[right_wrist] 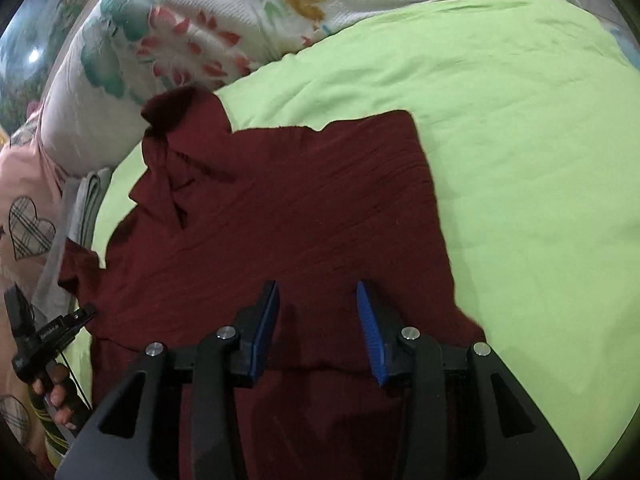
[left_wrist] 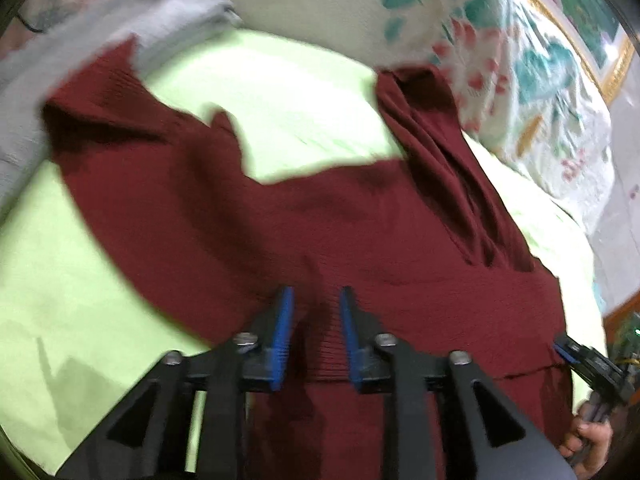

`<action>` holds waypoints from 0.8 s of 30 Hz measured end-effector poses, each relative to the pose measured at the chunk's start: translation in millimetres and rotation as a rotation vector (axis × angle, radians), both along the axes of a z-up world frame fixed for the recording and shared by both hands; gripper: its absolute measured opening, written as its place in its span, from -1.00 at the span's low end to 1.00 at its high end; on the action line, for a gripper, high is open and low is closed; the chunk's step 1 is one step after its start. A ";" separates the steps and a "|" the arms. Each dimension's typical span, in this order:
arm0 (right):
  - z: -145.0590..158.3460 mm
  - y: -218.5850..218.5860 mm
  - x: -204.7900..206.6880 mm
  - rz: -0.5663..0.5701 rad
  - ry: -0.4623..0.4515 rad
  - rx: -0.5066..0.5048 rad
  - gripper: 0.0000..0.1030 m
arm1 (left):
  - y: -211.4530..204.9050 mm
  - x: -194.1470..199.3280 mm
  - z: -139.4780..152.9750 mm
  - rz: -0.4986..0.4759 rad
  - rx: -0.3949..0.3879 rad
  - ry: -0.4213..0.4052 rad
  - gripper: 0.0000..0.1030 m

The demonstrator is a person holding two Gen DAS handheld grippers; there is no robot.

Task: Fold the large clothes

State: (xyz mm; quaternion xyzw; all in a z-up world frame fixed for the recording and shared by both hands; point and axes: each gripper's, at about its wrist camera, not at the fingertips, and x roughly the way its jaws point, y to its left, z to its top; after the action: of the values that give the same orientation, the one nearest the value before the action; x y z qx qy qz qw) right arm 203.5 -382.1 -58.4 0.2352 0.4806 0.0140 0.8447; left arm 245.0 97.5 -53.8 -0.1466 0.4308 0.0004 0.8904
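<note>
Here the maroon garment (right_wrist: 280,220) lies spread on the green bedsheet (right_wrist: 520,160). Both the left gripper (left_wrist: 316,304) and right gripper (right_wrist: 318,296) hover over it, fingers spread, pinching nothing. Only the left view shows grey cloth (left_wrist: 120,20).

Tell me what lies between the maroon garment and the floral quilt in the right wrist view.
Only bare light-green sheet separates most of the maroon garment from the floral quilt; near the garment's bunched far-left corner the two almost meet. The right wrist view shows this.
</note>
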 end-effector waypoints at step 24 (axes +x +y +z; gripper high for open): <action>9.4 60.5 -36.0 0.125 0.031 0.095 -0.02 | 197.7 96.9 -15.1 0.410 -0.334 -0.007 -0.92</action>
State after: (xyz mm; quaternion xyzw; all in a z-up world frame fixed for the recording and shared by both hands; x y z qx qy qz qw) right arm 167.4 -321.6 -48.9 0.2447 0.5061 0.0860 0.8226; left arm 341.9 295.2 -68.9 -0.3760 0.3830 0.1092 0.8367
